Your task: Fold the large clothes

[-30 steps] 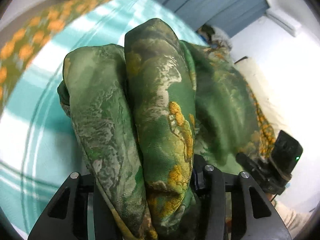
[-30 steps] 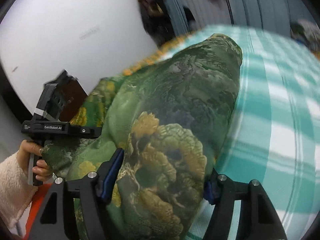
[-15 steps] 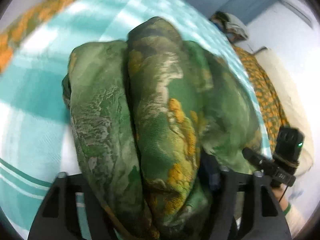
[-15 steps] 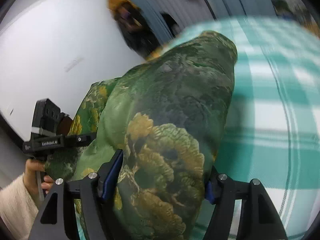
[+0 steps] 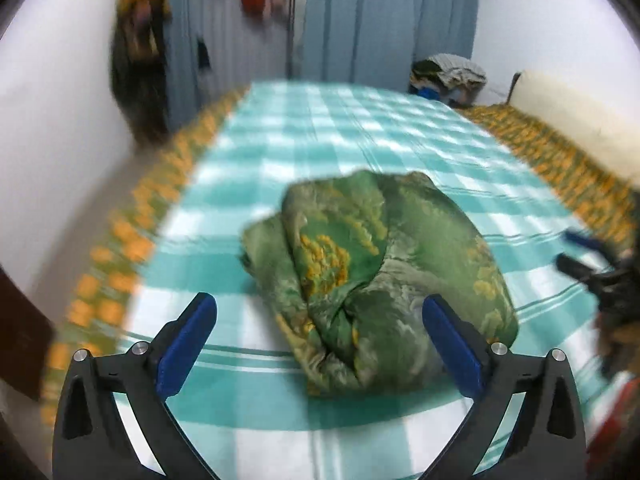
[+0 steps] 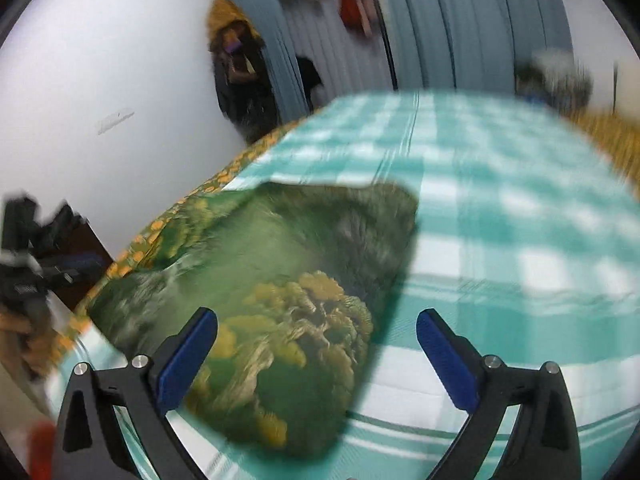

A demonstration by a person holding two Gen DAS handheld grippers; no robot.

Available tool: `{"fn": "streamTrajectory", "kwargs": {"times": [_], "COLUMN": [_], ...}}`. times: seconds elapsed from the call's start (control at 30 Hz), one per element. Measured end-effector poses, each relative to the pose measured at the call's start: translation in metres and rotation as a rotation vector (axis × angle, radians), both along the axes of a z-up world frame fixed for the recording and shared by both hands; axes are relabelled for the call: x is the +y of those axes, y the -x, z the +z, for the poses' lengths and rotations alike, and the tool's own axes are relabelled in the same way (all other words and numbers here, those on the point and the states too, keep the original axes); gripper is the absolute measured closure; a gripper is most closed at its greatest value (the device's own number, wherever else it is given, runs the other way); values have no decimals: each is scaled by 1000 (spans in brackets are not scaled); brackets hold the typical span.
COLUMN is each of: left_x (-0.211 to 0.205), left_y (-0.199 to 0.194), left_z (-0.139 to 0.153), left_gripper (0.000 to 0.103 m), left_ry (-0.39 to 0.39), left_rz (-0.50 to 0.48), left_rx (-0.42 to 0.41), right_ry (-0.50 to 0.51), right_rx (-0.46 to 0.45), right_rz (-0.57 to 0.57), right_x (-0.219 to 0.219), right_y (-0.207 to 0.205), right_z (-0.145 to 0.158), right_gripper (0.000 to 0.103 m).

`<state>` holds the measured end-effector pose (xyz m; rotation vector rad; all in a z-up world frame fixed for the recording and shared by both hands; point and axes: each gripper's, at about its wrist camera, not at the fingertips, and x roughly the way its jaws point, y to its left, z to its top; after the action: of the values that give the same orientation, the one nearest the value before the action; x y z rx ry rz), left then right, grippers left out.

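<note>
The bed [image 5: 360, 128], covered in a teal-and-white checked sheet, fills both views, with an orange-flowered border [image 5: 120, 248] along its left edge and blue curtains [image 5: 380, 20] at the far end. On the sheet lies the green garment [image 5: 384, 276], printed with yellow blooms, gathered into a thick folded bundle near the bed's near-left part. Neither tool holds it. The left gripper [image 5: 320, 344] has its fingers spread wide with the bundle lying on the sheet between and beyond them; the right gripper [image 6: 316, 352] is likewise spread, the bundle's near end under its left finger. The fold looks done and set down, though lumpy. A good finish would be to press the top flat with pads kept wide, smoothing outward from the middle without dragging layers apart, and tucking the loose near corner.
</note>
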<state>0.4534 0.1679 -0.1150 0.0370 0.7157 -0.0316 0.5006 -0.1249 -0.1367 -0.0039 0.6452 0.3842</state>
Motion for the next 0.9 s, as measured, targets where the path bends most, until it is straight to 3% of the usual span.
{"fn": "streamTrajectory", "kwargs": {"times": [0.03, 0.17, 0.27, 0.4, 0.53, 0.7, 0.9], "left_x": [-12, -38, -58, -78, -91, -105, -116], "left_y": [14, 33, 49, 72, 83, 92, 107], "left_z": [7, 20, 27, 38, 41, 43, 50], "left_gripper": [1, 1, 1, 0, 0, 1, 0], "left_ry": [-57, -154, -188, -217, -174, -123, -127], "left_rz": [17, 100, 156, 222, 215, 211, 206], "left_rx": [-23, -31, -49, -76, -66, -68, -119], "right_ry": [28, 61, 56, -9, 7, 34, -6], "right_rx": [-29, -95, -60, 0, 22, -24, -65], "right_rz": [-9, -71, -123, -85, -92, -122, -140], "right_x": [-3, -15, -22, -37, -43, -47, -53], "right_y": [2, 34, 55, 68, 86, 110, 126], "right_z": [8, 30, 42, 42, 42, 49, 58], "right_gripper": [2, 2, 2, 2, 2, 2, 2]}}
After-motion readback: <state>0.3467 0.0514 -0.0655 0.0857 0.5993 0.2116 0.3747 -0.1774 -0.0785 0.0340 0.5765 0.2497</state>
